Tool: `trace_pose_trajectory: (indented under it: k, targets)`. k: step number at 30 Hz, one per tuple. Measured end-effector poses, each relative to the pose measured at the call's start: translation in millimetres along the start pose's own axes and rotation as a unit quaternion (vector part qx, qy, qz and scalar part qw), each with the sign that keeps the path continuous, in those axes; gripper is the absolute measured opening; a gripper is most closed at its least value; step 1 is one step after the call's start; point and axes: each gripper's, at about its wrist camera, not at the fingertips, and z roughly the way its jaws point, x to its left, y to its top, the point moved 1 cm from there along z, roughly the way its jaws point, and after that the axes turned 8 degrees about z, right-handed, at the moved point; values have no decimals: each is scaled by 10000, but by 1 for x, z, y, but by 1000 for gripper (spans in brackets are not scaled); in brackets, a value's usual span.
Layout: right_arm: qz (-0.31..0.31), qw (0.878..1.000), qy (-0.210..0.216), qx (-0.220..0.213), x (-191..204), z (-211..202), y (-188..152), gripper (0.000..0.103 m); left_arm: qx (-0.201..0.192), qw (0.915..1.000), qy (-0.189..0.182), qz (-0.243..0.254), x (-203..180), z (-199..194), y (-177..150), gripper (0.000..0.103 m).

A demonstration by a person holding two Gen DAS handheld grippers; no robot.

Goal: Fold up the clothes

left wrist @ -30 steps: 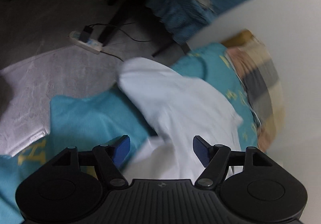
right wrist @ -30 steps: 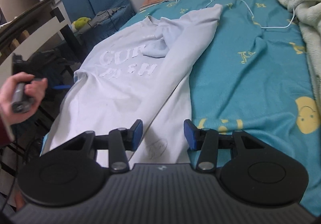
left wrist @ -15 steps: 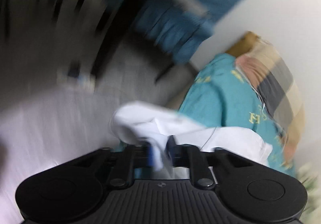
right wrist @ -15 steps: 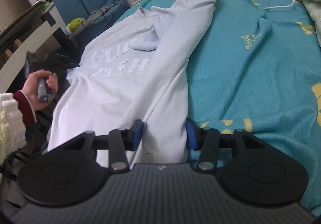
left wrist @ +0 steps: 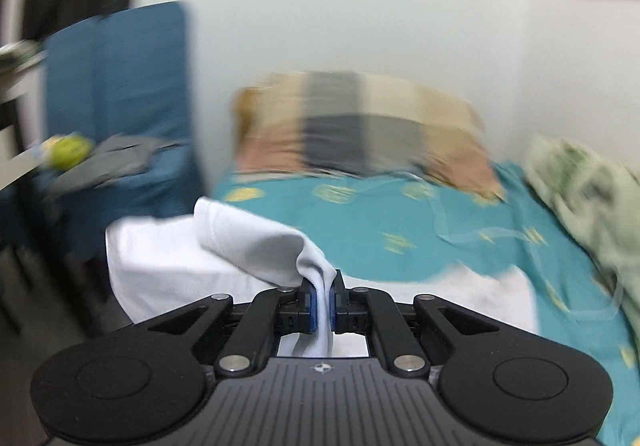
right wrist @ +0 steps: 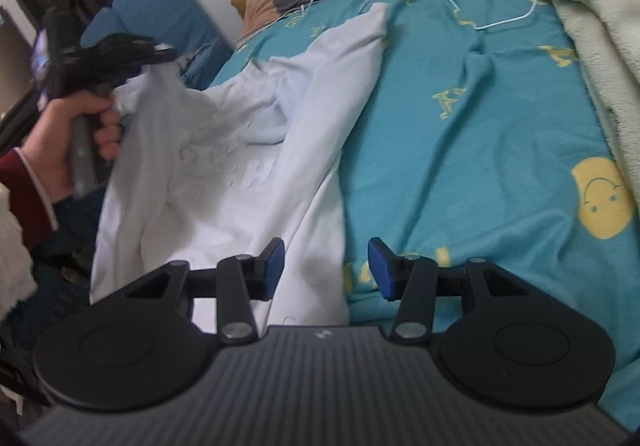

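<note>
Two handheld grippers of matching build. Left gripper (left wrist: 323,304): matte black body with a ribbed top plate, a small white compass-like emblem at its front edge, two round black discs at the sides, black scissor-style linkage arms with silver pivot screws, blue pads on the fingers (left wrist: 310,302). Right gripper (right wrist: 326,266): same pattern. Left hand (right wrist: 80,134) on a grey handle; dark red sleeve (right wrist: 30,198) with pale cuff edging under a fluffy cream outer layer.

Motion-blurred in the left wrist view: checked pillow (left wrist: 360,126), blue chair (left wrist: 120,98), yellow-green object (left wrist: 68,152); sweatshirt lettering (right wrist: 228,162) smeared, unreadable; pale blanket (right wrist: 580,6) cropped at frame edge
</note>
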Motion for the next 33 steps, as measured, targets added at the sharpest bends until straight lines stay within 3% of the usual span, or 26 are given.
trace_pose_trajectory:
  k: [4, 7, 9, 11, 17, 23, 26, 33]
  targets:
    - [50, 10000, -4, -23, -6, -1, 4, 50, 381, 9988, -255, 196, -60, 30, -25, 9]
    - [83, 9999, 42, -64, -11, -2, 5, 50, 669, 9971, -310, 203, -76, 42, -44, 17]
    - [63, 9999, 76, -78, -12, 0, 6, 50, 766, 9963, -329, 214, -77, 41, -54, 39]
    - [50, 9999, 110, -81, -11, 2, 8, 50, 729, 9964, -385, 177, -71, 31, -58, 49]
    - [-111, 9993, 252, -238, -4, -3, 9, 50, 601, 9966, -529, -210, -39, -63, -60, 56]
    - [-452, 9965, 421, -564, 7, -20, 8, 50, 477, 9978, -61, -463, -35, -181, -73, 59]
    - [-558, 9942, 624, -669, 12, -32, 5, 50, 473, 9977, -7, -479, -41, -228, -82, 59]
    - [-769, 9900, 941, -721, 26, -50, 2, 50, 366, 9982, 14, -468, -37, -272, -93, 60]
